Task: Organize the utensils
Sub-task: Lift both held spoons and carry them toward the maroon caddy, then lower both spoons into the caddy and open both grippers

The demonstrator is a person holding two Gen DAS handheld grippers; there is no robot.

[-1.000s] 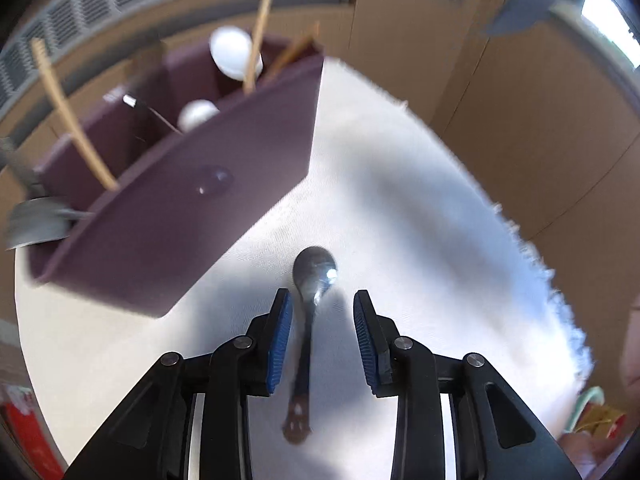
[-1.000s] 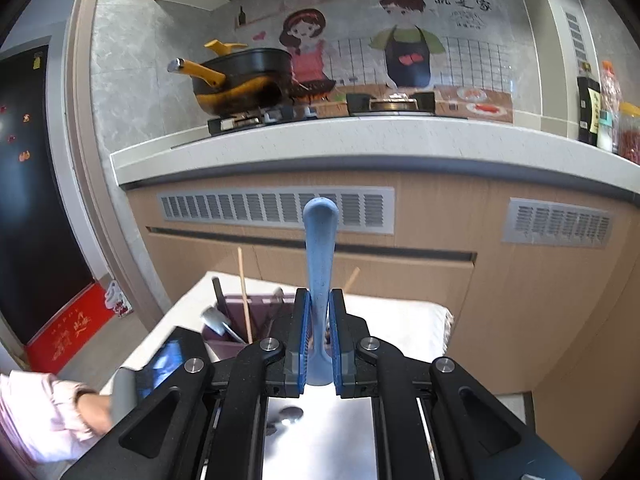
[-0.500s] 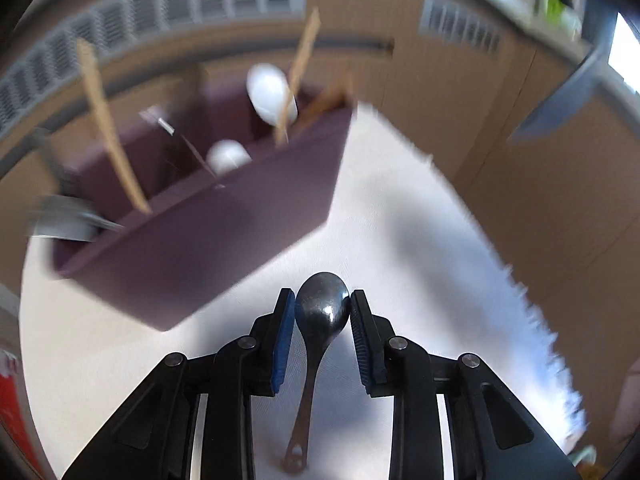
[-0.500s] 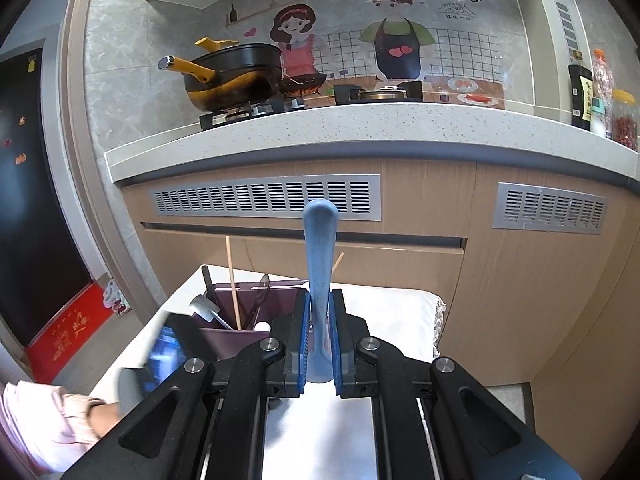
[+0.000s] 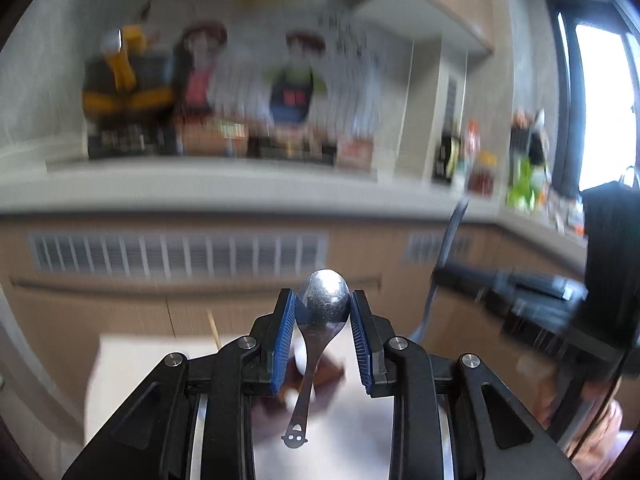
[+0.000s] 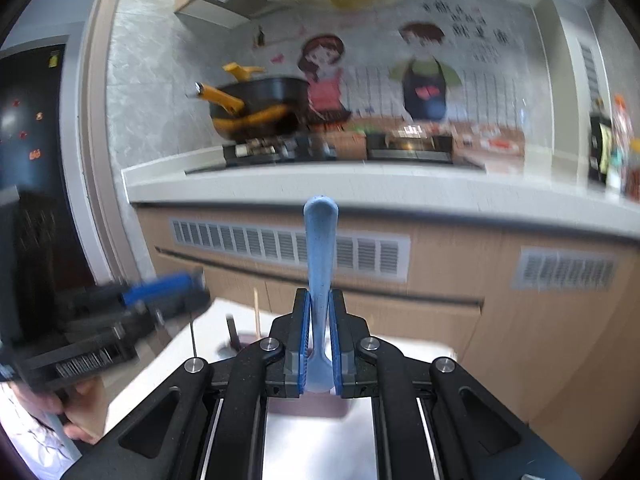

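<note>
My left gripper [image 5: 322, 300] is shut on a metal spoon [image 5: 323, 304], gripping its bowl, with the handle hanging down toward the camera, lifted off the table. My right gripper [image 6: 319, 300] is shut on a blue utensil handle [image 6: 320, 248] that points upward. The purple utensil holder [image 6: 248, 340] shows low behind the right gripper, with a wooden chopstick [image 6: 257, 312] standing in it. In the left wrist view the holder [image 5: 320, 376] is a blurred dark patch under the spoon. The left gripper shows blurred in the right wrist view [image 6: 160, 292].
A white cloth-covered table [image 6: 320, 440] lies below both grippers. A kitchen counter [image 6: 360, 188] with a stove and a black and yellow pan [image 6: 256, 108] runs behind. Bottles [image 5: 476, 160] stand on the counter at right. The right gripper shows in the left wrist view [image 5: 520, 296].
My left gripper closed on the spoon's bowl, lifted it off the table and tilted up toward the counter. My right gripper keeps holding the blue utensil and shifted slightly.
</note>
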